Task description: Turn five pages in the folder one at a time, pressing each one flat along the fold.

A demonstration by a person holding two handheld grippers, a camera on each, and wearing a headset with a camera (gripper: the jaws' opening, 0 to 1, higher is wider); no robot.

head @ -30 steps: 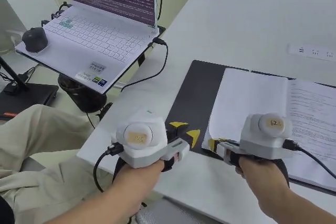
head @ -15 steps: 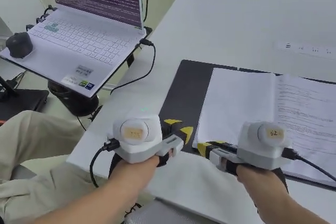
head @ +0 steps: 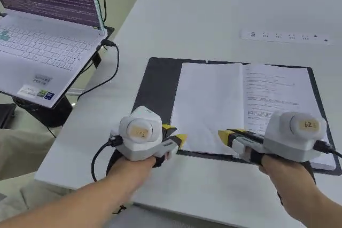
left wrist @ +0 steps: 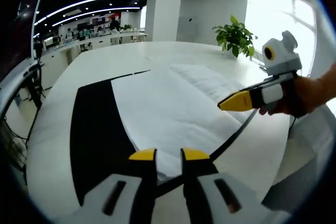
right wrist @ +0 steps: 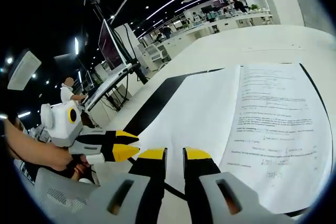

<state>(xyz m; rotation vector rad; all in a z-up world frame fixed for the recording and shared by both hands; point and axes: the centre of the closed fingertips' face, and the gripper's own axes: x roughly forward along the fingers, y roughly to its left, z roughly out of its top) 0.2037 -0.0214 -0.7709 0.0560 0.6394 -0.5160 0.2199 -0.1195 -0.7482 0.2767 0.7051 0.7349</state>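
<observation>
Far left, open laptop (head: 43, 52) beside the white table (head: 214, 9), black cable (head: 104, 78) plugged into its right side. Next, left gripper (head: 175, 133) in the left hand (head: 133, 166) at the near left corner of the folder (head: 160, 84), yellow tips by the near edge. Jaws a narrow gap apart, released, nothing between them.

Black folder lying open and flat mid-table, two pages showing inside: blank page (head: 208, 100) on the left half, printed page (head: 275, 92) on the right half, both flat, fold between them.

Right gripper (head: 228, 133) in the right hand (head: 283, 177), tips pointing left at the near edge of the blank page, close to the fold. Jaws likewise slightly parted, gripping nothing. White power strip (head: 288, 37) on the far side of the table, well apart from the folder.

Versus half a second ago: whole head view shifted, so a camera move, not the laptop or folder. Folder now fully in frame, same spread open. Gripper tips further from each other than then.

Writing: purple laptop screen with lines of text, too small to read. Stickers on the laptop palm rest unreadable. Round label on the left gripper unreadable. "62" on the round label of the right gripper. Printed page text too small to read.
</observation>
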